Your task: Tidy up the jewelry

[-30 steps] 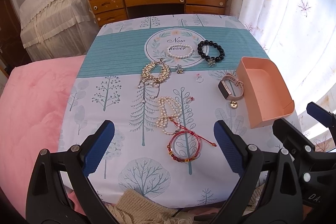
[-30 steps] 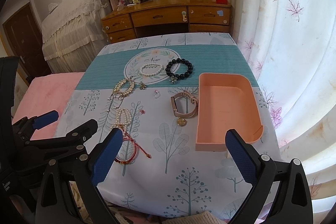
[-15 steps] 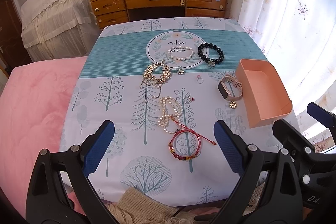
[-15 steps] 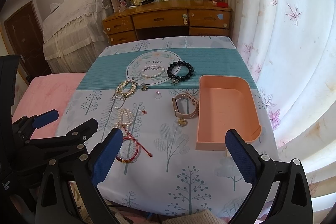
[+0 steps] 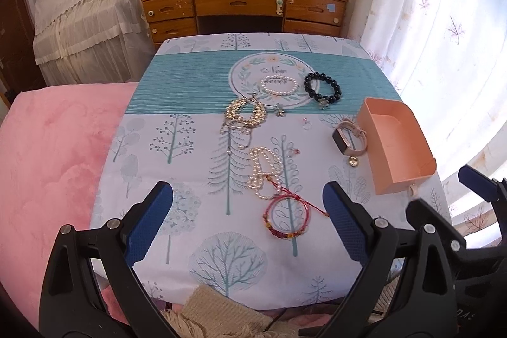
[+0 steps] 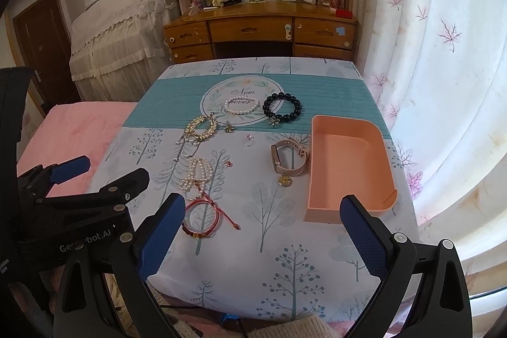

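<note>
Jewelry lies spread on a tree-print cloth. A red bead bracelet (image 5: 286, 217) (image 6: 200, 219) is nearest, a pearl necklace (image 5: 264, 170) (image 6: 196, 171) just beyond it. Farther off are a gold necklace (image 5: 245, 114), a pearl bracelet (image 5: 280, 84), a black bead bracelet (image 5: 322, 87) (image 6: 282, 108) and a pink watch (image 5: 348, 140) (image 6: 289, 159). An empty pink tray (image 5: 402, 167) (image 6: 350, 209) sits at the right. My left gripper (image 5: 247, 225) is open above the near edge. My right gripper (image 6: 263, 232) is open too, nothing in either.
A small ring (image 6: 248, 141), a flower charm (image 5: 279, 110) and a gold pendant (image 6: 284, 180) lie loose. A pink blanket (image 5: 47, 163) is to the left, a wooden desk (image 6: 263, 34) behind, a curtain (image 6: 443, 53) to the right. Knitted fabric (image 5: 218, 314) hangs at the near edge.
Both grippers have drawn back and up a little, so the table and jewelry look farther away. Nothing on the cloth has moved.
</note>
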Motion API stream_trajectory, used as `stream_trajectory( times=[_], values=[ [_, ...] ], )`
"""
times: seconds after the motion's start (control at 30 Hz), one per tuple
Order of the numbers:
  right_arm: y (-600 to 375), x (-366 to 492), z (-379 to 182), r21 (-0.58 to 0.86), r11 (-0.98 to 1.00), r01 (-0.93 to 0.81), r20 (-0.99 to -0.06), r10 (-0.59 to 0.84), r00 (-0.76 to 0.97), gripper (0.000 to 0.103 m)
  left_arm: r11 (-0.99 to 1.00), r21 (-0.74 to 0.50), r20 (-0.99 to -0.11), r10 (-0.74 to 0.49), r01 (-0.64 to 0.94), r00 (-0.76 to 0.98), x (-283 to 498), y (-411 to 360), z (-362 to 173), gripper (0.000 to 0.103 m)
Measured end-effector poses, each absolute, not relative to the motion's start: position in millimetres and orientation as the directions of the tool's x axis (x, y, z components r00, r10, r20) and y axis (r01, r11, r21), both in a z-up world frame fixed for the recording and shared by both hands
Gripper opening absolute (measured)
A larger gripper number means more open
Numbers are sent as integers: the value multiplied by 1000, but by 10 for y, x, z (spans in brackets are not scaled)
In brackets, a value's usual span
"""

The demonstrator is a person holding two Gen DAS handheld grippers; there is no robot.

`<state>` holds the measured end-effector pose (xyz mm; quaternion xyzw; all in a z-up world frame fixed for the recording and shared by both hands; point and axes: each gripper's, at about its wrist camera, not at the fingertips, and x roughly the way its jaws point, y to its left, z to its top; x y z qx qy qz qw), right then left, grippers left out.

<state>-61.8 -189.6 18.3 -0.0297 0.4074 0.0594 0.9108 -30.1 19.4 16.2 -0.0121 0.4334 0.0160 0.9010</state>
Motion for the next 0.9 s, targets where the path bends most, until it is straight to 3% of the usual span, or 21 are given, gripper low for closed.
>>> stream_trajectory(
  times=[0.2,0.4,0.53,0.73,0.9],
  values=[
    [-1658,-598,130,-26,978,-209,-760,116,640,98,985,-5,-788,104,-175,607,-210,753,107,95],
    [-1456,-424,-44,-4,957,-290,-813,165,558,75,970,15,-825,148,-241,546,-125,1235,-112,95],
    [-1352,-245,-253,-12,939,-343,-854,169,492,67,975,22,-860,131,-221,494,-31,1354,-326,94],
    [-1179,124,-830,21,914,-406,-937,159,311,42,986,78,-880,139,-149,454,78,1219,-544,95],
    [-1040,334,-1218,10,902,-431,-962,126,242,40,991,84,-896,120,-104,427,149,1087,-663,95]
  ],
)
